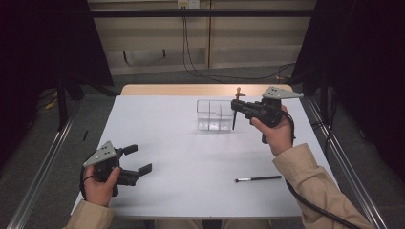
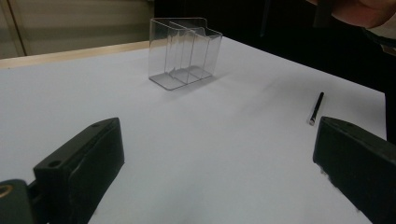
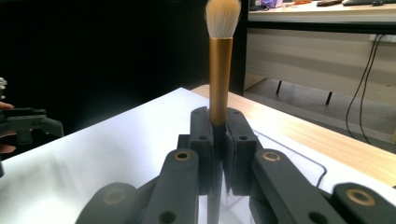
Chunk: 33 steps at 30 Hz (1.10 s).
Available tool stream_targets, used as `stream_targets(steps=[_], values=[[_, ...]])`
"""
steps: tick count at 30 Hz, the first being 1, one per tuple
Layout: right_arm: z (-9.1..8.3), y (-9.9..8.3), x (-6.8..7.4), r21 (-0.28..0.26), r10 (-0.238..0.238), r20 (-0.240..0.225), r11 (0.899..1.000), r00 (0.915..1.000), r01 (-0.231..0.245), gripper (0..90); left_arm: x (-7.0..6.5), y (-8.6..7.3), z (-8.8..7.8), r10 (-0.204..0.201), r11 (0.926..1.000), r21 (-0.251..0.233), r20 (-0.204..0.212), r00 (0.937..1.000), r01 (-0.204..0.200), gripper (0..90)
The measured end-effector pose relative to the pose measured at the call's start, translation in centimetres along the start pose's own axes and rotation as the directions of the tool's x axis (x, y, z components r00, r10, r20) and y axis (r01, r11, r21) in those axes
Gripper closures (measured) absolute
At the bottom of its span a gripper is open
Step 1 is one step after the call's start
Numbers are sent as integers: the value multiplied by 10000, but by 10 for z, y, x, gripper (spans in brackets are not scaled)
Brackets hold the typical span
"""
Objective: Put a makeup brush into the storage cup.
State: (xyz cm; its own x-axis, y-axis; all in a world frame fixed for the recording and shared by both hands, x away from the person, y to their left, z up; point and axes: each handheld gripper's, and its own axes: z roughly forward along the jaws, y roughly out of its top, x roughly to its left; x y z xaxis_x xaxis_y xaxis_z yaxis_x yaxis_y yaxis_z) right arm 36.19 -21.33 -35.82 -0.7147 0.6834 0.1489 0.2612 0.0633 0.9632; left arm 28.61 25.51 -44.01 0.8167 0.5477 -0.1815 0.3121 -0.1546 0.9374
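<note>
A makeup brush [image 1: 234,114] with a gold ferrule [image 3: 219,79] and pale bristles [image 3: 223,16] stands upright, bristles up, with my right gripper [image 1: 237,107] shut on its handle. It hangs just right of a clear plastic organizer [image 1: 214,114] with several compartments at the table's far middle. In the right gripper view my right gripper [image 3: 218,126] clamps the dark handle just below the ferrule. My left gripper [image 1: 137,159] rests open at the near left, nothing between its jaws; in its own view the left gripper [image 2: 219,140] faces the organizer [image 2: 184,51].
A second, thin black brush [image 1: 258,179] lies flat on the white table [image 1: 181,157] near the front right, also seen as the thin brush [image 2: 316,108]. A wooden strip [image 1: 191,89] edges the table's far side. Metal rails flank both sides.
</note>
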Motion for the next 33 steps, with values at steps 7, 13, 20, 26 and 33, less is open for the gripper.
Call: stream_targets(steps=[7,13,20,26,33], values=[[6,3,-5,-51,-49,208,10000,9998,50,842,0,-1,1,-33,10000,-32,20,10000,33,20],[12,8,-11,-146,-127,458,9998,9989,134,842,1,-1,2,-23,10000,53,48,10000,23,20],[24,8,-19,-31,-297,707,9995,9971,300,842,1,-1,3,-29,10000,78,115,9999,28,20],[28,9,-27,-180,-378,878,9991,9954,395,842,1,-1,2,17,10000,84,83,10000,-17,20],[29,11,-37,-420,-161,1090,9989,9939,208,842,1,0,2,-14,10000,9,56,10000,14,20]])
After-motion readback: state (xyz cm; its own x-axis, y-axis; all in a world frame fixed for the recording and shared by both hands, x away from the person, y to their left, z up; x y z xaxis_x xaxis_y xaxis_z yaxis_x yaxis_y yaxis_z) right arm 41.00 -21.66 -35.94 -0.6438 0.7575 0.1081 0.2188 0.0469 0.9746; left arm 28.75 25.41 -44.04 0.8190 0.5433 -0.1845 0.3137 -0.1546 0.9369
